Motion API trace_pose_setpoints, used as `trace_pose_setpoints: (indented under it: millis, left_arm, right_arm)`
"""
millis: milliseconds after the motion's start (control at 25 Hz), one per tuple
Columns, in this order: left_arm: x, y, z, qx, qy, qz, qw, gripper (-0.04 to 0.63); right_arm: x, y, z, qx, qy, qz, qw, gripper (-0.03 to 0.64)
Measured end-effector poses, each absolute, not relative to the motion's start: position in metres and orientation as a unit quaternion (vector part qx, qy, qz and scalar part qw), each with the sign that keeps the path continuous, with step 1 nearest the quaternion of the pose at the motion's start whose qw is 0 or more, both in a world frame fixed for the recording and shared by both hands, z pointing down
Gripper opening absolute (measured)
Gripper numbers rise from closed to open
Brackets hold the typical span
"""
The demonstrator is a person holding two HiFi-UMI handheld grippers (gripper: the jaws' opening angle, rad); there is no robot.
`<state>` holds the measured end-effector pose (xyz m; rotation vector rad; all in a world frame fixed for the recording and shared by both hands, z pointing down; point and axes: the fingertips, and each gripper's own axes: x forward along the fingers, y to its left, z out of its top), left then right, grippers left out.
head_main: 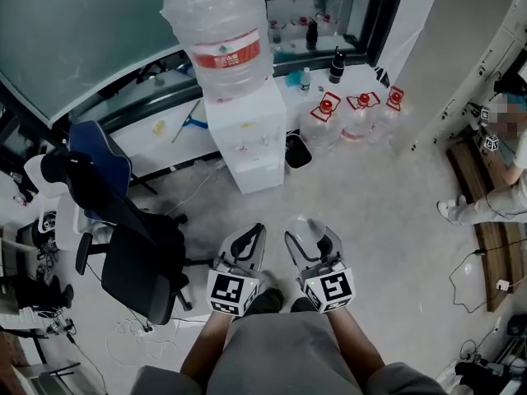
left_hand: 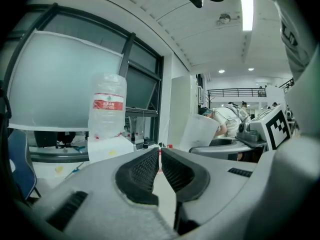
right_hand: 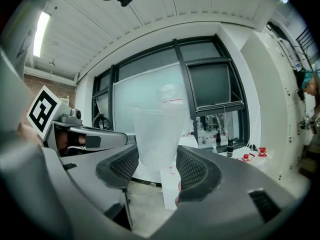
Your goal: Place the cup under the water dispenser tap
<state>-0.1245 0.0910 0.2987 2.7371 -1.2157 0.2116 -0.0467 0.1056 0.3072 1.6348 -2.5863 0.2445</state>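
A clear plastic cup (head_main: 310,225) stands upright between the pads of my right gripper (head_main: 311,237), which is shut on its lower part. In the right gripper view the cup (right_hand: 156,134) fills the gap of the right gripper (right_hand: 157,156). Ahead on the floor stands the white water dispenser (head_main: 247,142), with a large bottle (head_main: 221,35) on top. Through the cup, the dispenser (right_hand: 170,189) shows a short way off. My left gripper (head_main: 258,230) is beside the right one. In its own view the left gripper (left_hand: 159,151) is shut and holds nothing, and the cup (left_hand: 200,131) shows to its right.
A black office chair (head_main: 123,220) stands left of the dispenser. A small black bin (head_main: 298,151) and several red-capped water jugs (head_main: 354,113) sit to its right by the window wall. A person (head_main: 494,188) is at the far right. Cables (head_main: 473,274) lie on the floor there.
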Motion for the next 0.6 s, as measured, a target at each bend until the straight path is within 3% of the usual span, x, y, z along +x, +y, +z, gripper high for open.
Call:
trace_pose_setpoints:
  millis: [600]
  left_arm:
    - [-0.135,0.02,0.336,0.914,-0.382,0.095,0.097,0.014]
  right_arm:
    - [-0.056,0.028,0.339,0.557,-0.823,0.098,0.046,0.236]
